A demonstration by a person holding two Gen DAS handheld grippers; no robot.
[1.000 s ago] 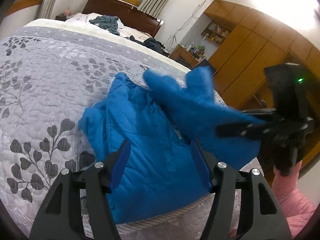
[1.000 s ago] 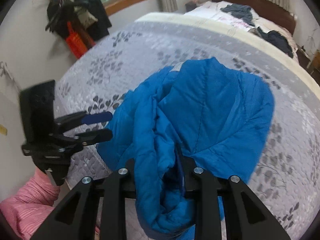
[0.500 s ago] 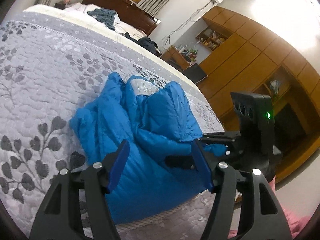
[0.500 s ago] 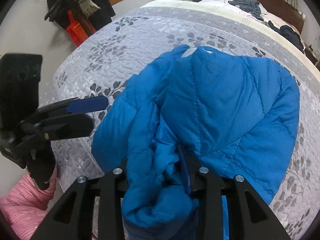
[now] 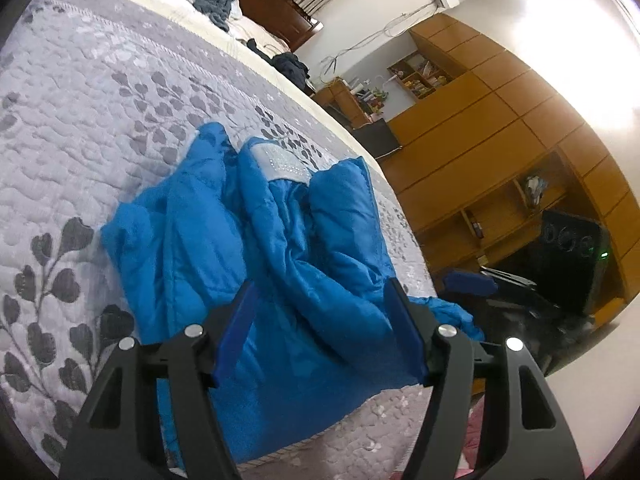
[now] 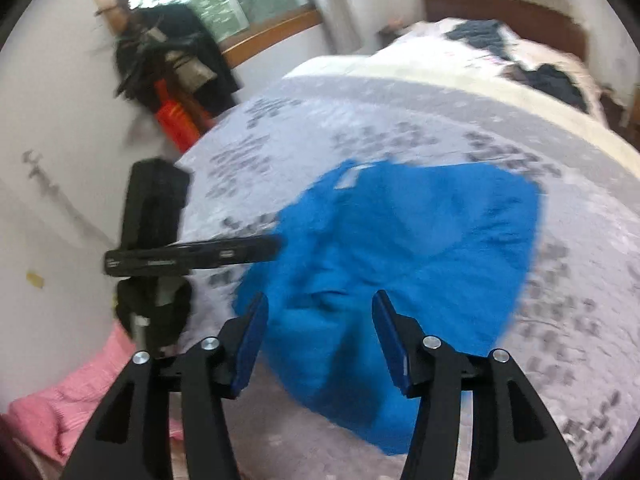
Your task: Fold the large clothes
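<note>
Both pairs of fingers spread wide and empty: the left gripper [image 5: 320, 320] hangs over the near hem of the blue jacket [image 5: 256, 248], the right gripper [image 6: 318, 330] just off its near right corner. The jacket lies straight ahead of both on the bed [image 5: 80, 120], by the foot edge. Its long axis runs away from the fingers, collar [image 5: 280, 164] pointing to the headboard, though the right view is blurred. The left gripper seems nearer.
</note>
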